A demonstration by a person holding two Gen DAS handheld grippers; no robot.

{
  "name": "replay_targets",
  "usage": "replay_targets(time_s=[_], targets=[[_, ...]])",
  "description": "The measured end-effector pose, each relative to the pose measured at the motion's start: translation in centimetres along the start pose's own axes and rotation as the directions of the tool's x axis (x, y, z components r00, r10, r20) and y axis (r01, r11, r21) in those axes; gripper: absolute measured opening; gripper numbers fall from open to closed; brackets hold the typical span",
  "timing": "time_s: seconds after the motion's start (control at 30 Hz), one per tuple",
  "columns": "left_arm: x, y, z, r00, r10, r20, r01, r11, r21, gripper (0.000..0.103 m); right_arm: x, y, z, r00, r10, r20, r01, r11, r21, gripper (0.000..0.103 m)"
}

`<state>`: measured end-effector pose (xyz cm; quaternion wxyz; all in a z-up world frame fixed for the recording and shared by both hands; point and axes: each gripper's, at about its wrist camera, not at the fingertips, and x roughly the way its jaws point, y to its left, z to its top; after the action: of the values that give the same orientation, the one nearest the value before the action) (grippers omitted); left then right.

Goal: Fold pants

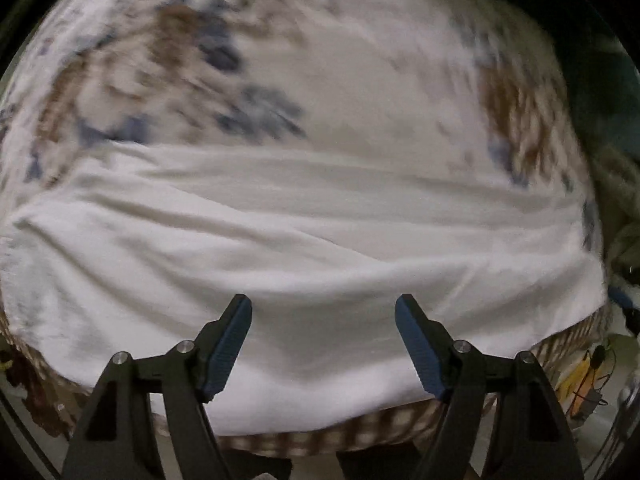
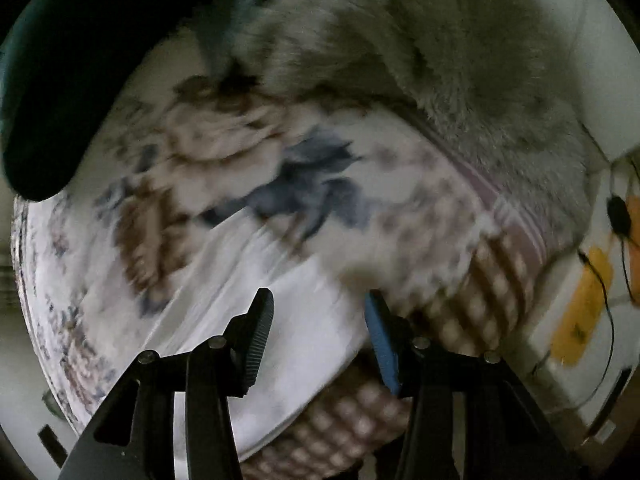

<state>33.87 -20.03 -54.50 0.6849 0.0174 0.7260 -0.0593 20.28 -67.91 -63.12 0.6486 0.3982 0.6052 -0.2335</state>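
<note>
White pants [image 1: 304, 248] lie spread flat and wrinkled across a bed, filling the lower half of the left wrist view. My left gripper [image 1: 323, 308] is open, hovering just above the pants' near edge, holding nothing. In the right wrist view the pants [image 2: 288, 312] show as a blurred white band near the bed's edge. My right gripper [image 2: 318, 304] is open over that band, empty. Both views are motion-blurred.
A floral bedsheet [image 1: 224, 80] with blue and brown flowers covers the bed. A brown checked bed skirt [image 2: 472, 292] hangs at its edge. A grey furry blanket [image 2: 460, 60] and a dark cushion [image 2: 80, 60] lie at the far side. Yellow items with black cables [image 2: 584, 300] sit beside the bed.
</note>
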Motion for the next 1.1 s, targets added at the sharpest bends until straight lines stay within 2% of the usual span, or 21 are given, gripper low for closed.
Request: replay_targets(time_s=[0.1,0.17,0.2,0.27,0.3,0.37,0.43,0.5,0.53,0.6,0.7,0.73,0.8,0.83,0.93,0.97,1.03,1.07,1.1], targets=[[3.8,-2.0,-0.7,0.995,0.066,-0.073,-0.064,0.997,0.034,0.073,4.2,-0.5,1.2,0.990,0.063,-0.123,-0.064,0.998,-0.004,0.050],[5.1,-1.9,-1.1,0.992,0.083,-0.096,-0.081,0.996,0.029,0.078,5.2,0.1,1.4,0.985,0.088,-0.146,-0.095,0.995,-0.036,0.050],[5.4,-1.7,-1.1,0.992,0.083,-0.093,-0.081,0.996,0.022,0.079,5.0,0.7,1.1,0.987,0.089,-0.130,-0.098,0.993,-0.068,0.048],[5.6,-1.4,-1.0,0.992,0.080,-0.101,-0.080,0.997,0.010,0.082,4.2,2.3,0.3,0.992,0.087,-0.096,-0.100,0.984,-0.147,0.037],[5.8,-1.2,-0.9,0.991,0.079,-0.108,-0.079,0.997,0.005,0.084,3.1,3.2,-0.4,0.994,0.087,-0.069,-0.099,0.976,-0.193,0.037],[6.1,-1.0,-0.7,0.989,0.080,-0.121,-0.081,0.997,-0.003,0.087,1.5,4.2,-1.5,0.989,0.132,-0.071,-0.145,0.960,-0.238,0.034],[6.5,-0.9,-0.4,0.987,0.092,-0.130,-0.093,0.996,-0.001,0.091,0.0,5.1,-3.3,0.983,0.152,-0.104,-0.177,0.937,-0.302,0.034],[6.9,-1.0,-0.3,0.985,0.104,-0.135,-0.105,0.995,0.001,0.099,-0.2,5.2,-4.9,0.971,0.157,-0.181,-0.209,0.922,-0.327,0.034],[7.1,-0.8,-0.2,0.984,0.112,-0.140,-0.113,0.994,-0.002,0.102,0.1,5.0,-5.7,0.962,0.145,-0.232,-0.220,0.913,-0.344,0.034],[7.4,-0.5,0.0,0.984,0.098,-0.150,-0.101,0.995,-0.013,0.103,1.0,4.3,-6.4,0.963,0.092,-0.254,-0.184,0.913,-0.365,0.035],[7.7,-0.5,0.1,0.982,0.096,-0.162,-0.099,0.995,-0.009,0.103,2.2,2.1,-5.1,0.962,0.104,-0.251,-0.172,0.948,-0.268,0.035],[7.8,-0.5,0.2,0.981,0.096,-0.168,-0.099,0.995,-0.010,0.103,2.3,1.6,-4.3,0.963,0.123,-0.239,-0.182,0.953,-0.242,0.037],[8.1,-0.8,0.5,0.980,0.098,-0.175,-0.102,0.995,-0.013,0.103,2.5,0.5,-2.4,0.957,0.190,-0.220,-0.227,0.961,-0.160,0.047],[8.1,-0.9,0.6,0.975,0.139,-0.174,-0.144,0.990,-0.014,0.103,2.9,0.1,-1.7,0.952,0.215,-0.220,-0.245,0.962,-0.121,0.050],[8.3,-1.3,1.7,0.970,0.145,-0.196,-0.152,0.988,-0.023,0.103,5.1,-0.4,0.6,0.946,0.228,-0.231,-0.238,0.971,-0.018,0.052],[8.4,-1.4,1.9,0.967,0.147,-0.206,-0.155,0.988,-0.024,0.103,6.0,-0.3,1.1,0.951,0.200,-0.237,-0.208,0.978,-0.010,0.051],[8.6,-2.2,2.5,0.963,0.144,-0.228,-0.155,0.988,-0.029,0.103,6.7,0.9,1.2,0.964,0.147,-0.224,-0.158,0.987,-0.029,0.038],[8.7,-2.5,3.0,0.962,0.143,-0.234,-0.154,0.988,-0.028,0.103,6.2,2.0,1.2,0.974,0.112,-0.198,-0.131,0.988,-0.086,0.027],[8.5,-2.6,3.2,0.962,0.140,-0.236,-0.150,0.988,-0.025,0.103,5.5,2.7,1.1,0.977,0.122,-0.176,-0.147,0.980,-0.134,0.017]])
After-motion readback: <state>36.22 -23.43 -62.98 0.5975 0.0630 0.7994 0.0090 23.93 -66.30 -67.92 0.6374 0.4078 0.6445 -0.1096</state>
